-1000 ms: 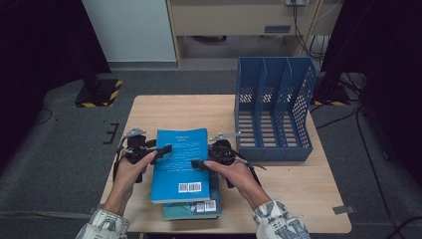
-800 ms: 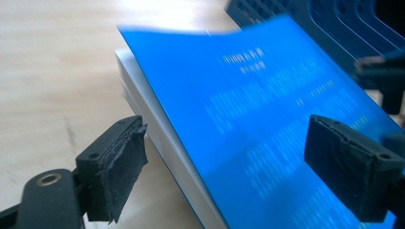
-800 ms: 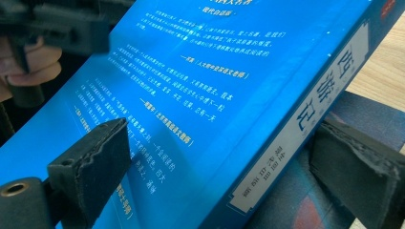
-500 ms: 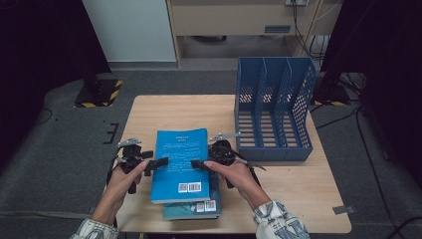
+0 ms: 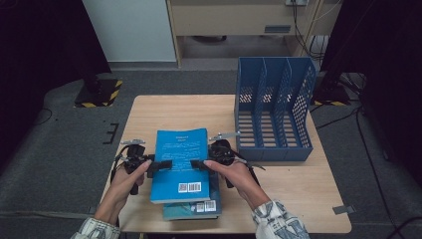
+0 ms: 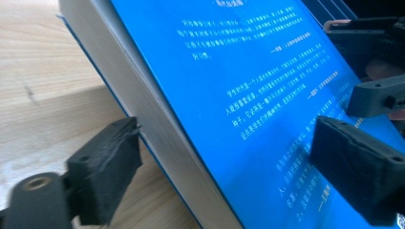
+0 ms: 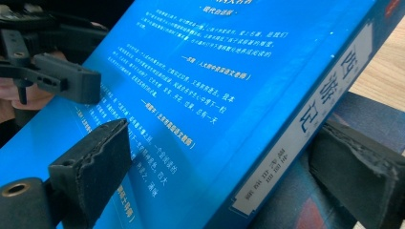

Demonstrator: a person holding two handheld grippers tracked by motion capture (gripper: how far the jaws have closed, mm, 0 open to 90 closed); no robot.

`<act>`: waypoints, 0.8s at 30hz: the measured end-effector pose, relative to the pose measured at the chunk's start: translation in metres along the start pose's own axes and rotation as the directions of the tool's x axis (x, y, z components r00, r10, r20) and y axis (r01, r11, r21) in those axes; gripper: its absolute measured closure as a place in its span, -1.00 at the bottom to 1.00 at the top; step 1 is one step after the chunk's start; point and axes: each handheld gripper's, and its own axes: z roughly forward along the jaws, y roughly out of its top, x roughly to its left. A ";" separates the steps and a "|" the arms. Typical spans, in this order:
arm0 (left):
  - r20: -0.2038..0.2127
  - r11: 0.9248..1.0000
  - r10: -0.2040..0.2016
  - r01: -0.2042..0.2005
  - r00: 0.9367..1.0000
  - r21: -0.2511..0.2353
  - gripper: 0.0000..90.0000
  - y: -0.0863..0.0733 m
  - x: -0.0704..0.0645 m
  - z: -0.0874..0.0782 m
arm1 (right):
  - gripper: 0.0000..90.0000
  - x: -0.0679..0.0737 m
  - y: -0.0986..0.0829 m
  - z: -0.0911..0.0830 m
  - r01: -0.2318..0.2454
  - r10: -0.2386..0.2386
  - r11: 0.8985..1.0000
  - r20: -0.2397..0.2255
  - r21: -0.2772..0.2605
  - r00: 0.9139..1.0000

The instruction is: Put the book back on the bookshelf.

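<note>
Black hand-held gripper (image 5: 160, 166) each hand, foam-padded jaws, patterned pale sleeves (image 5: 276, 222)

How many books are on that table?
2 show. A bright blue paperback book is held between both grippers at the table's front; a darker teal book lies flat beneath it. Others may be hidden underneath.

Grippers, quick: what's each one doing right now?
Left gripper: shut on the blue book, page edge.
Right gripper: shut on the blue book, spine edge.
</note>
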 end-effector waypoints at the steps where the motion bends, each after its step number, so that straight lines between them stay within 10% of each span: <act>1: -0.005 1.000 0.005 -0.005 1.000 0.001 -0.72 0.001 -0.001 -0.001 | -0.80 0.000 0.001 0.000 -0.007 0.007 1.000 -0.002 0.002 1.000; 24: -0.059 0.998 0.058 -0.058 0.997 0.002 -0.07 0.022 -0.017 -0.009 | -0.35 0.012 0.030 0.002 -0.055 0.055 0.997 -0.001 0.062 0.998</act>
